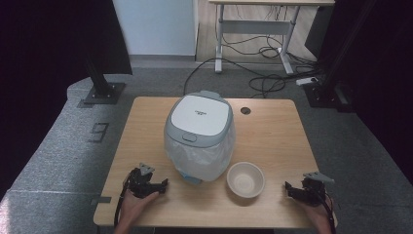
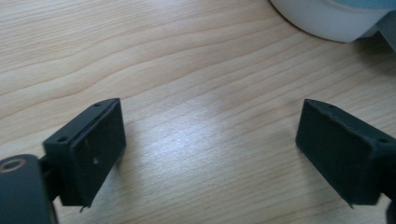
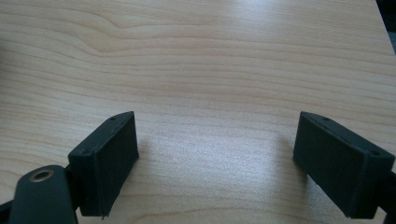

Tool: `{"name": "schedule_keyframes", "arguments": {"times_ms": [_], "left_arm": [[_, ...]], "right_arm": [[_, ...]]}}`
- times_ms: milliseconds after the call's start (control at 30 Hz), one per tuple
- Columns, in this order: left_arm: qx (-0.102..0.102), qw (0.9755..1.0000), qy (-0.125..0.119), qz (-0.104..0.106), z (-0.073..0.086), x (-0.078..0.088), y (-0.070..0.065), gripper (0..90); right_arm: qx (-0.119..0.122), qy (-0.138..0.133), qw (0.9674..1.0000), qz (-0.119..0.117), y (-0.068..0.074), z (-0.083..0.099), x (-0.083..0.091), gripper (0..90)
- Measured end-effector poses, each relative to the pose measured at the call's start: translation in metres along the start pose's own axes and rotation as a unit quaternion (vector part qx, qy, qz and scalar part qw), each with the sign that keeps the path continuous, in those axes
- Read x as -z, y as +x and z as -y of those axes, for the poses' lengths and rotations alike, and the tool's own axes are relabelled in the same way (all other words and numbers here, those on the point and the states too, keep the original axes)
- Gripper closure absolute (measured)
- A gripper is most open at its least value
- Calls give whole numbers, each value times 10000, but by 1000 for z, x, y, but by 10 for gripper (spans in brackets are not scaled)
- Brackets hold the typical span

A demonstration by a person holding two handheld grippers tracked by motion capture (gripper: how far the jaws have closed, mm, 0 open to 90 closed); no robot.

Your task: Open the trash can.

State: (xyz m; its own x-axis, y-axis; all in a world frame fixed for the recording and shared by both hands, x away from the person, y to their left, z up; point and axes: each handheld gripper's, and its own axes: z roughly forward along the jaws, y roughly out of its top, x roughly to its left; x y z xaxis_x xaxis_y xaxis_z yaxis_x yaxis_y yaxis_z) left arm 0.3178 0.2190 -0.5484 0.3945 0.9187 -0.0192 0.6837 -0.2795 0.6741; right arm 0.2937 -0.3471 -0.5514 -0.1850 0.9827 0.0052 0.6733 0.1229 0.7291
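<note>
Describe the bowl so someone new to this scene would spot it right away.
On the wooden table, find the large bin with the white lid and plastic liner at its middle. Just right of the bin's base, toward the near edge, sits the bowl: small, round, pale beige, open-topped and empty, the only low dish there.

A fixed camera looked forward and down over the wooden table (image 1: 272, 141), its bin (image 1: 199, 134) at centre. Two gripper-mounted cameras peered close along black jaws at the same tabletop, one catching the bin's (image 2: 327, 18) base.
</note>
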Motion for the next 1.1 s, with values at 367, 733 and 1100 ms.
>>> {"name": "schedule_keyframes", "arguments": {"times_ms": [367, 733, 1100], "left_arm": [[133, 9999, 62, -50, 1, 11, 9, 179], [134, 9981, -595, 73, 0, 34, 12, 557], [-149, 9924, -1168, 343, -6, 54, -2, 866]], "right_arm": [[12, 5, 10000, -16, -4, -2, -2, 131], [6, 2, 10000, -12, -4, -2, -2, 133], [11, 1, 10000, -20, -4, -2, -2, 133]]}}
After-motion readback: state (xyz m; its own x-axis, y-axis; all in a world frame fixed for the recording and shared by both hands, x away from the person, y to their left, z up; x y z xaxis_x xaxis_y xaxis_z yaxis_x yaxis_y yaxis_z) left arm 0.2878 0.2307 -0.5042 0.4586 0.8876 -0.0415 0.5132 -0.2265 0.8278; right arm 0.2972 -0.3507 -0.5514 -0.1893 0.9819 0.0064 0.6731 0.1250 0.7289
